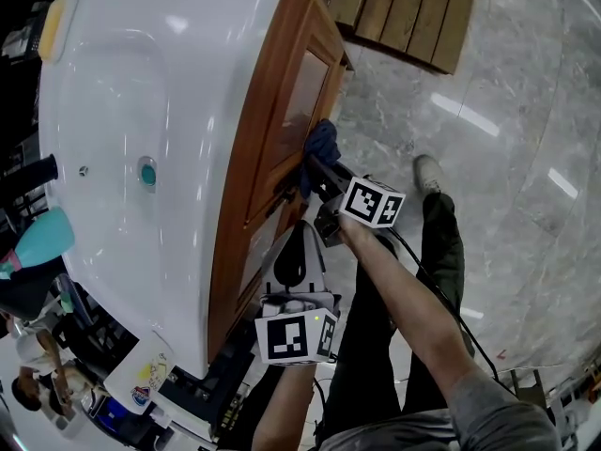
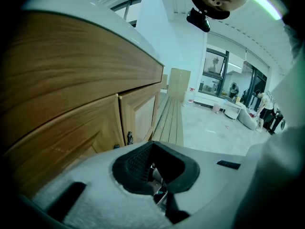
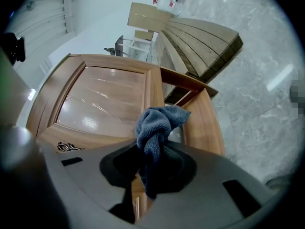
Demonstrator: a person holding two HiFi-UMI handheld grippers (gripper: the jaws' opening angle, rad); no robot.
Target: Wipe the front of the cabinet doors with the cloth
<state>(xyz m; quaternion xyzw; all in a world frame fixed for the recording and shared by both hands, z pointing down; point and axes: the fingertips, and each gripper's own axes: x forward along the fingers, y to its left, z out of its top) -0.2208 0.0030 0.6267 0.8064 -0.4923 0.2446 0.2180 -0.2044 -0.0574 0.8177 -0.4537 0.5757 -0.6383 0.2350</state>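
Note:
The wooden cabinet doors (image 1: 291,92) run under a white basin top (image 1: 141,83). My right gripper (image 1: 315,172) is shut on a bunched blue cloth (image 1: 321,144), which rests at the front of the upper door. In the right gripper view the cloth (image 3: 157,125) hangs out of the right gripper (image 3: 152,151) over the right stile of the panelled door (image 3: 100,99). My left gripper (image 1: 300,238) is held lower, by the nearer door, with its fingers together and nothing in them. The left gripper view looks along the doors (image 2: 138,113).
A slatted wooden platform (image 1: 404,7) lies on the marble floor beyond the cabinet. A dark metal handle (image 3: 66,147) sits on the door's lower rail. The person's shoe (image 1: 427,172) stands right of the grippers. A turquoise bottle (image 1: 42,238) is at the far left.

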